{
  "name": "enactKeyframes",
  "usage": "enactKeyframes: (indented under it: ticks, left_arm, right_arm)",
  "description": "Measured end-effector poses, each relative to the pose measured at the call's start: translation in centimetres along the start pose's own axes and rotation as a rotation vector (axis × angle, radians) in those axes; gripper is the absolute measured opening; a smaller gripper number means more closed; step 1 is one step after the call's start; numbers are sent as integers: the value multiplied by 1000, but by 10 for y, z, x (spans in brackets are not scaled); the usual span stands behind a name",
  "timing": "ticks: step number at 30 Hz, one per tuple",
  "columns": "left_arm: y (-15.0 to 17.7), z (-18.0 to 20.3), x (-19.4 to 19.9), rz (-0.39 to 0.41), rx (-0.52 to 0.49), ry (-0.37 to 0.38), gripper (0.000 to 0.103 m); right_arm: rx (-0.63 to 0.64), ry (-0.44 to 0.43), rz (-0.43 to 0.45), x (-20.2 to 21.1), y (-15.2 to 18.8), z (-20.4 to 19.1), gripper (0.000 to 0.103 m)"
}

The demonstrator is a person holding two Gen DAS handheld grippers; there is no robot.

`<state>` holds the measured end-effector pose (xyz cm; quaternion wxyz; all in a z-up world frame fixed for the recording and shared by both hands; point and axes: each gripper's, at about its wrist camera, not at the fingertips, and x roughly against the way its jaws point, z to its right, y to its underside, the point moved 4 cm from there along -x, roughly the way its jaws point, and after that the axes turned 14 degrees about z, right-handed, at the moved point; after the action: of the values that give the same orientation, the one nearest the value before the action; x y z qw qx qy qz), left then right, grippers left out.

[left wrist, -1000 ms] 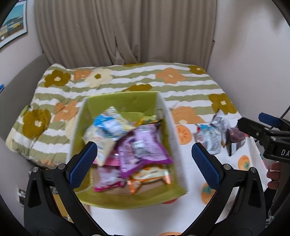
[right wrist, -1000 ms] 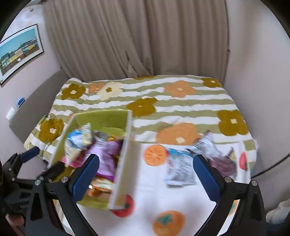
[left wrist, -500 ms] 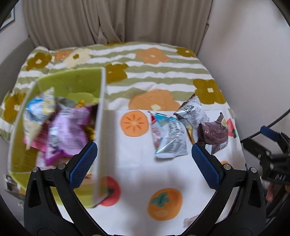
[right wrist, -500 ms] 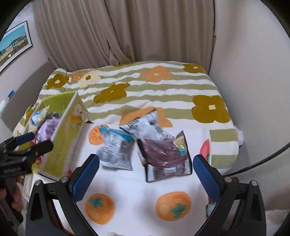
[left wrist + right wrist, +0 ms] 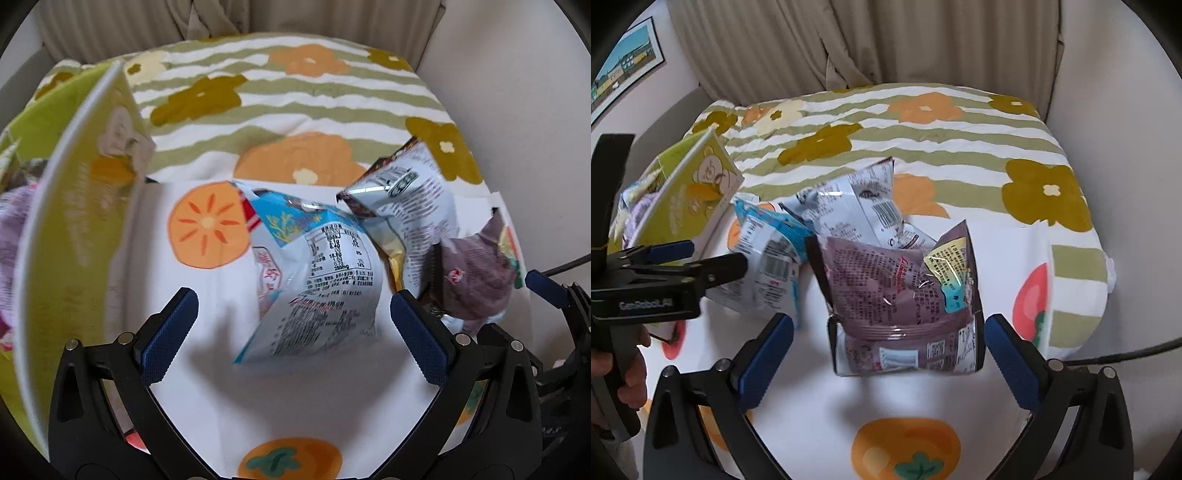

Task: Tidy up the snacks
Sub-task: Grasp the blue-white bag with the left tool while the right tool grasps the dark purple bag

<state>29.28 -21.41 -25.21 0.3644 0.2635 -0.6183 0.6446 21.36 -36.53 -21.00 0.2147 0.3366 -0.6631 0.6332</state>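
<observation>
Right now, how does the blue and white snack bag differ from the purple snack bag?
The blue and white snack bag lies nearer the green box, between the left gripper's open fingers; the purple snack bag lies farther from the box, between the right gripper's open fingers. Blue and white versus dark purple wrappers. Both are loose on the white cloth, outside the box and ungripped.

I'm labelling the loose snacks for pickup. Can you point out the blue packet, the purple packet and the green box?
blue packet (image 5: 314, 280): left wrist view, middle of its printed back.
purple packet (image 5: 901, 291): right wrist view, centre of its front.
green box (image 5: 683, 206): right wrist view, its outer side wall.
</observation>
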Motion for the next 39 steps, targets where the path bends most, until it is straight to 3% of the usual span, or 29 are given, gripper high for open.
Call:
enactKeyframes:
  ticks: [3,5,7,14,32,36,39]
  left_arm:
    - [4,4,-12,-13,8,6,102]
    - [7,5,-18,-26,8,9,83]
    - [9,7,-23,-38,20,32,76]
    - [13,7,-21,-32,6,22,64]
    - [24,-5,-9,-35,70,-3,64]
    - [25,-5,-9,-35,72,-5,64]
    - [25,-5,-8,-35,74,-3,64]
  right_arm:
    - [7,-15,7,-9,2,2,103]
    - [9,-18,9,-15,2,4,103]
    - [13,-17,9,-20,2,6,103]
    - [19,-28,-4,-34,2,9,103]
    - [97,-39,5,-56,8,3,102]
    - [113,-40,16,-52,11,2,85]
    - [121,-37,24,-49,12,2,80]
